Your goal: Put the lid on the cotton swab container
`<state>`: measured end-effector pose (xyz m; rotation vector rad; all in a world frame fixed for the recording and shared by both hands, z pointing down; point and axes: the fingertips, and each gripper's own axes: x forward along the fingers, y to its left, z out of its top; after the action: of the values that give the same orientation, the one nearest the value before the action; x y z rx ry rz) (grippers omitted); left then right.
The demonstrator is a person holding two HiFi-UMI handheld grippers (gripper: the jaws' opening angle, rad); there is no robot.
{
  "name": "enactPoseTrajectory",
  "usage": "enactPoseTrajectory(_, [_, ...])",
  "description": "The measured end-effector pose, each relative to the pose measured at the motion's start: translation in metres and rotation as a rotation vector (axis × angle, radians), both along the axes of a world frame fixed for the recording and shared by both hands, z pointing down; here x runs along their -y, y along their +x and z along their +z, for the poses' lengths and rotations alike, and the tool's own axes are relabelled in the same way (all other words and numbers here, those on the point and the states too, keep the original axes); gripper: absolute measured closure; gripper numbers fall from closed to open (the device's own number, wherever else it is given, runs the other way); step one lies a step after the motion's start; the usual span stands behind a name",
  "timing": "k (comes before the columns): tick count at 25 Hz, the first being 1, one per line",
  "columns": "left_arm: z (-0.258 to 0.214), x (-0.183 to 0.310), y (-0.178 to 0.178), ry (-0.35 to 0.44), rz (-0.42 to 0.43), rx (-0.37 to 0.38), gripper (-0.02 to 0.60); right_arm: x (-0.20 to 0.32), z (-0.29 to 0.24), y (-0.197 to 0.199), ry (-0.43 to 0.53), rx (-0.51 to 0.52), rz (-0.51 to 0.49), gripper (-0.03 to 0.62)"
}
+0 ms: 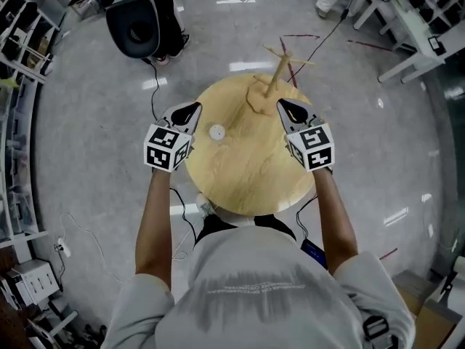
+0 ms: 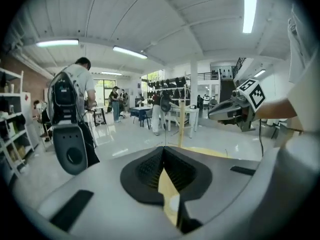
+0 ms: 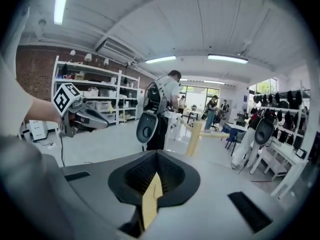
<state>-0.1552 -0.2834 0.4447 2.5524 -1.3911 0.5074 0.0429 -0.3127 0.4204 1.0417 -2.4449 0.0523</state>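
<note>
Two tools clenched, empty: left tool (image 1: 190,110), right tool (image 1: 288,107) over round wooden table (image 1: 247,177); white cotton swab container (image 1: 216,131) between.

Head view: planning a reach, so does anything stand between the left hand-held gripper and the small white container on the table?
Nothing visible does. The left hand-held gripper hangs shut beside the white container, only wooden table between them.
</note>
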Motion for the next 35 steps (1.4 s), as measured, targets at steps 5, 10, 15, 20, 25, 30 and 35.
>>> enactPoseTrajectory(5, [-0.079,0.014,-0.003,0.154,-0.005,0.039,0.563,0.010,-0.079,-0.002,0.131,0.038,-0.016,0.566])
enactPoseTrajectory(10, [-0.138,0.008,-0.011,0.281,0.000,0.072,0.563,0.005,-0.139,-0.015,0.250,0.031,-0.032,0.566])
enactPoseTrajectory(15, [-0.182,0.000,-0.026,0.371,-0.030,0.079,0.563,-0.002,-0.185,-0.024,0.341,0.030,-0.050,0.566])
enactPoseTrajectory(20, [-0.209,-0.011,-0.030,0.420,-0.028,0.112,0.563,-0.014,-0.211,-0.028,0.385,0.033,-0.066,0.566])
enactPoseTrajectory(25, [-0.222,-0.023,-0.023,0.449,-0.010,0.133,0.563,-0.026,-0.218,-0.031,0.397,0.034,-0.083,0.566])
enactPoseTrajectory(30, [-0.233,-0.032,-0.021,0.469,0.003,0.138,0.563,-0.034,-0.221,-0.037,0.412,0.026,-0.096,0.566])
enactPoseTrajectory(35, [-0.236,-0.034,-0.015,0.475,0.015,0.144,0.563,-0.037,-0.220,-0.038,0.408,0.023,-0.101,0.566])
